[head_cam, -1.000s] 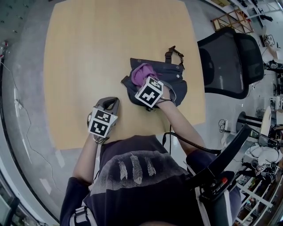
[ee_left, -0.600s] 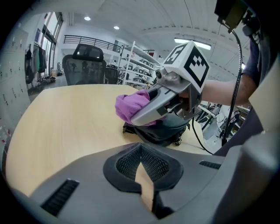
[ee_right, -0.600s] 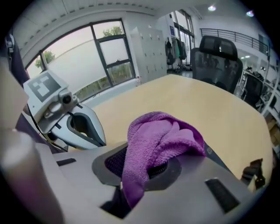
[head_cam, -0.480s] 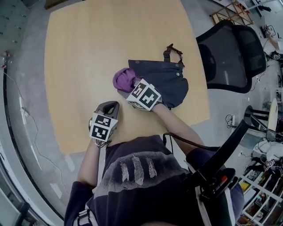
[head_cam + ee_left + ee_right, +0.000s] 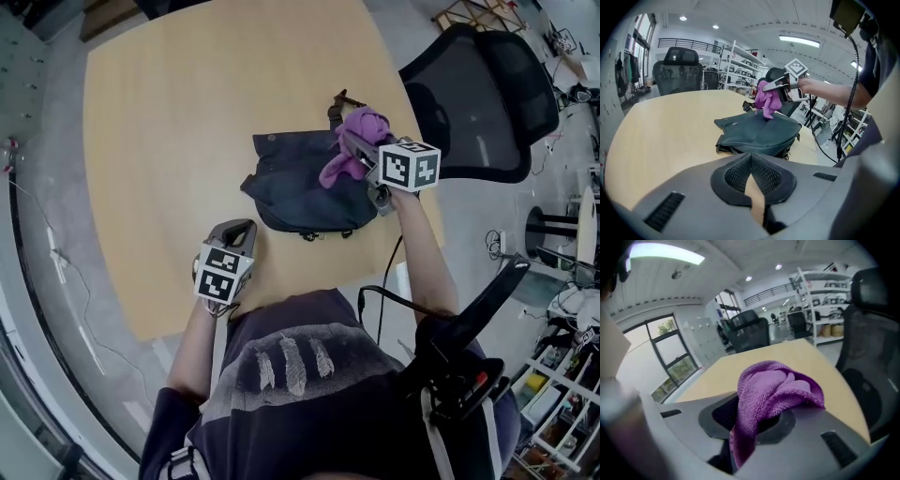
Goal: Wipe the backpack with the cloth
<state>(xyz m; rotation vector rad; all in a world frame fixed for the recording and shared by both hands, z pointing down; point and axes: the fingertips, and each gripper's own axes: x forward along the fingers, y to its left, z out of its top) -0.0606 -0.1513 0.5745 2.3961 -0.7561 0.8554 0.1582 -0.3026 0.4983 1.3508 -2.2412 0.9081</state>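
A dark navy backpack lies flat on the wooden table, right of the middle. My right gripper is over the backpack's far right corner, shut on a bunched purple cloth. In the right gripper view the cloth fills the jaws and hangs out of them. The left gripper view shows the backpack ahead, with the cloth held just above its top. My left gripper rests near the table's front edge, left of the backpack, shut with nothing in it.
A black mesh office chair stands close to the table's right edge, just beyond my right gripper. A black cable trails from that gripper toward the person's body. Shelving and more chairs stand far behind.
My right gripper carried the purple cloth from the backpack's left edge across to its far right corner, lifting it. The left gripper stayed put.
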